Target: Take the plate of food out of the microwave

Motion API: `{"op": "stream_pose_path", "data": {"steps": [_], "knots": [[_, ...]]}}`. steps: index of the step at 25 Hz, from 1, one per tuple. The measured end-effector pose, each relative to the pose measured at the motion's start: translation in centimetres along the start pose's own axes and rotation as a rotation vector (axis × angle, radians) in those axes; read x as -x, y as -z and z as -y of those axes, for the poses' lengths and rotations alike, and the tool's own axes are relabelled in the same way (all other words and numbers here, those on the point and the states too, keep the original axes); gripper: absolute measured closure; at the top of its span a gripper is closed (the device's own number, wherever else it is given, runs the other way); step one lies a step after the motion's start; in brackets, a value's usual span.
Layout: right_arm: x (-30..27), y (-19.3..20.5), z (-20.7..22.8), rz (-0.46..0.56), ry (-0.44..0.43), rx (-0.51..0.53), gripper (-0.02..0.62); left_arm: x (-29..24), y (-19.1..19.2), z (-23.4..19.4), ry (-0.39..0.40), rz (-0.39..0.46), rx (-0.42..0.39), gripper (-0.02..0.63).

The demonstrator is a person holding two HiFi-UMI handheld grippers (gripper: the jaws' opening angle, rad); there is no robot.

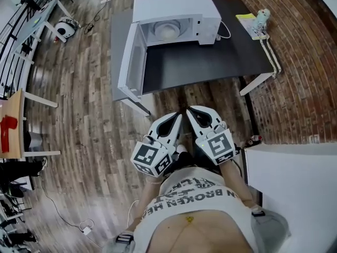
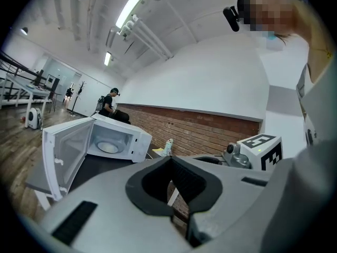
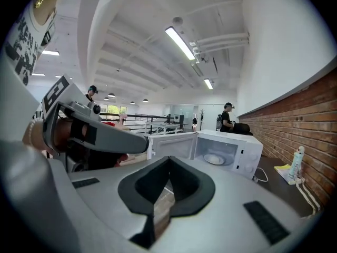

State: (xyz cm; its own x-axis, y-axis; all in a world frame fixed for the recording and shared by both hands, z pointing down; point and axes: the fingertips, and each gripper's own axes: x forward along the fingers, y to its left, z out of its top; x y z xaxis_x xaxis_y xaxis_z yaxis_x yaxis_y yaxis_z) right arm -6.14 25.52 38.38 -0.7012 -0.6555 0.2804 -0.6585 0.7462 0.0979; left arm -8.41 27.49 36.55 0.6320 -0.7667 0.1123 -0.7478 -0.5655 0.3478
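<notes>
Though w/in microwave (image 1: 174, 4), plate (image 1: 167, 30) flat

- Person's shirt (image 1: 196, 193), near edge of the head view: large dark capitals, upside down to the camera. The word "BROKEN" is clear; the letters around it are lost in folds.
- Left marker cube (image 1: 152, 158) and right marker cube (image 1: 220, 146): black-and-white square code patterns, no readable letters or numbers.
- Yellow sheet (image 1: 246, 21), far right on the table: print too small to read.

Plate inside the open microwave
White plate (image 1: 167, 30) lies flat in the white microwave (image 1: 176, 5); its door (image 1: 130, 62) stands wide open.
</notes>
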Motion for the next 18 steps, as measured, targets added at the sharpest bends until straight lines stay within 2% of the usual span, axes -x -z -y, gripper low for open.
{"op": "stream_pose_path", "data": {"steps": [7,18], "knots": [[-4.4,-1.4,3.0,0.037,-0.061,0.013,0.588,-3.3,-1.6,-3.6,-0.048,0.018,0.008,0.6],[-10.7,-3.8,11.7,0.076,-0.118,0.001,0.588,-12.0,-5.8,-8.8,-0.097,0.022,-0.009,0.6]]}}
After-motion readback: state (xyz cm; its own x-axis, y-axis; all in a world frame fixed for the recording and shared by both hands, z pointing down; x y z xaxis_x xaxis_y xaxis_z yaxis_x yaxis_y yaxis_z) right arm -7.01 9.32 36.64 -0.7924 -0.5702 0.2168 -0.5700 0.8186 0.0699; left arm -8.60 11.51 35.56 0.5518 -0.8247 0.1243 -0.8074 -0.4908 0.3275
